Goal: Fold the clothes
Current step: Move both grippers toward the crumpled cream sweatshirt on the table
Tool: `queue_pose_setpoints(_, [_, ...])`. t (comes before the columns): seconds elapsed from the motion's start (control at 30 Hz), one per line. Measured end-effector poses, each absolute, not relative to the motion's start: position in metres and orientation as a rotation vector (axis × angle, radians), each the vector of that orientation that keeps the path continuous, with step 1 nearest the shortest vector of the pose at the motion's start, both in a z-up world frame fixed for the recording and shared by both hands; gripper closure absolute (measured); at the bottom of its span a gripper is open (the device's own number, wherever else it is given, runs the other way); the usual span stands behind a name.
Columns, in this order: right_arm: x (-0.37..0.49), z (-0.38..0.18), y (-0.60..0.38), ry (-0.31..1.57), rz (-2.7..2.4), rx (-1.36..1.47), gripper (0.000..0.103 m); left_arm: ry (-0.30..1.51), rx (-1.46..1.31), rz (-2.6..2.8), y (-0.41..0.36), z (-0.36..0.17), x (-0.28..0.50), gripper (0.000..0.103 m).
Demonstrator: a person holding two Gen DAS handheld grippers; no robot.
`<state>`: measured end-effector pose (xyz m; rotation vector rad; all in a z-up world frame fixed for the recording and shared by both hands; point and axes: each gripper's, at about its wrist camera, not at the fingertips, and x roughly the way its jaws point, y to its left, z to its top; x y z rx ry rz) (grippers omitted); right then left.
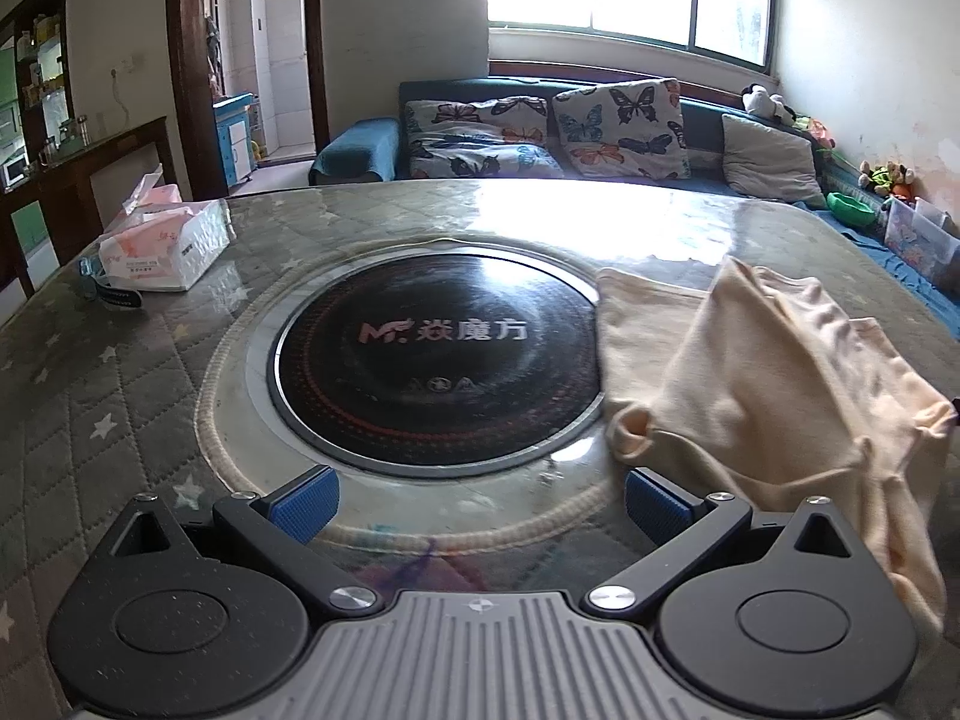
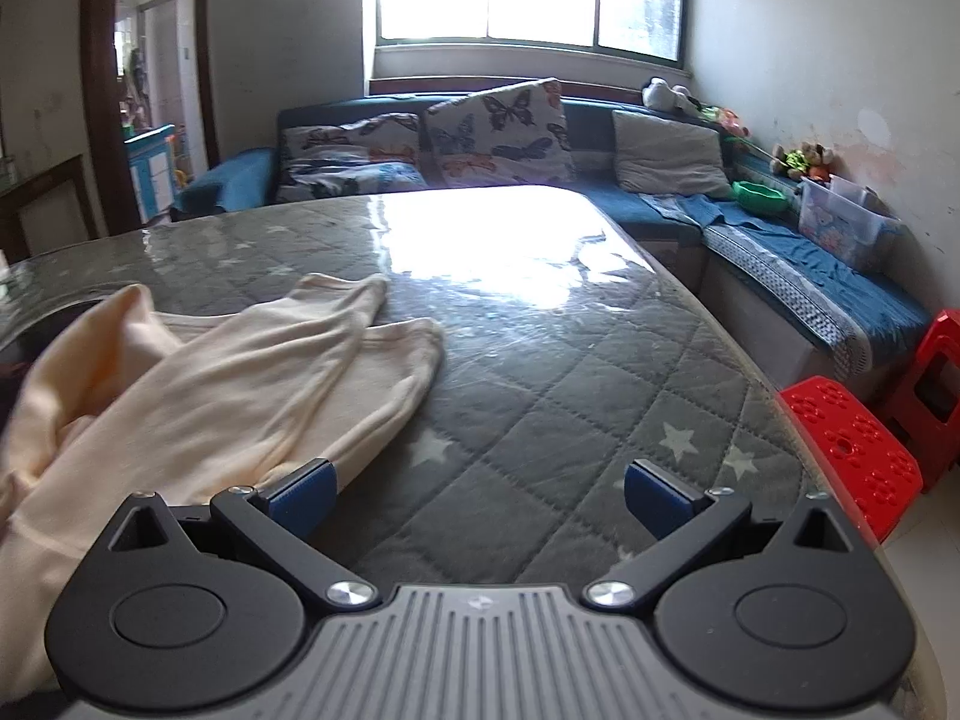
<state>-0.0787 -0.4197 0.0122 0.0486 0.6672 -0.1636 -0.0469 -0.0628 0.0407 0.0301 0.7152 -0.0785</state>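
A cream-coloured garment (image 1: 762,372) lies crumpled on the table, to the right of the round black cooktop (image 1: 438,354). In the right wrist view the same garment (image 2: 228,384) spreads over the left half of the quilted table cover. My left gripper (image 1: 480,501) is open above the table's near edge, with the garment just beyond its right finger and nothing between the pads. My right gripper (image 2: 477,495) is open too, its left fingertip (image 2: 303,495) at the garment's near hem, and only table cover shows between the fingers.
A tissue pack (image 1: 162,246) in a white holder sits at the table's far left. A blue sofa (image 1: 600,138) with butterfly cushions runs behind the table. Red plastic stools (image 2: 870,432) stand right of the table edge. The table cover (image 2: 570,372) is glossy and grey.
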Motion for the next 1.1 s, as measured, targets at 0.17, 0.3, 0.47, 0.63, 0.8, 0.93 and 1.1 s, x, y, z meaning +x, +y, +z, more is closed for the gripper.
queue_pose_setpoints(0.17, [-0.097,0.022,-0.407,0.64,-0.109,0.042,0.0,0.711,0.032,-0.103,-0.073,0.045,-0.056,0.0])
queue_pose_setpoints(0.3, [-0.108,0.027,-0.394,0.624,-0.066,0.029,0.0,0.708,0.031,-0.117,-0.08,0.048,-0.063,0.0])
queue_pose_setpoints(0.47, [-0.121,0.03,-0.376,0.609,-0.017,-0.004,0.0,0.707,0.025,-0.136,-0.089,0.051,-0.071,0.0])
queue_pose_setpoints(0.63, [-0.13,0.029,-0.363,0.61,0.023,-0.002,0.0,0.706,0.021,-0.158,-0.095,0.052,-0.074,0.0])
queue_pose_setpoints(0.8, [-0.135,0.029,-0.353,0.616,0.061,0.007,0.0,0.712,0.023,-0.178,-0.101,0.051,-0.074,0.0])
queue_pose_setpoints(0.93, [-0.135,0.029,-0.346,0.617,0.082,-0.001,0.0,0.718,0.028,-0.183,-0.104,0.051,-0.072,0.0])
queue_pose_setpoints(1.1, [-0.131,0.03,-0.341,0.623,0.094,-0.02,0.0,0.721,0.032,-0.186,-0.106,0.051,-0.069,0.0])
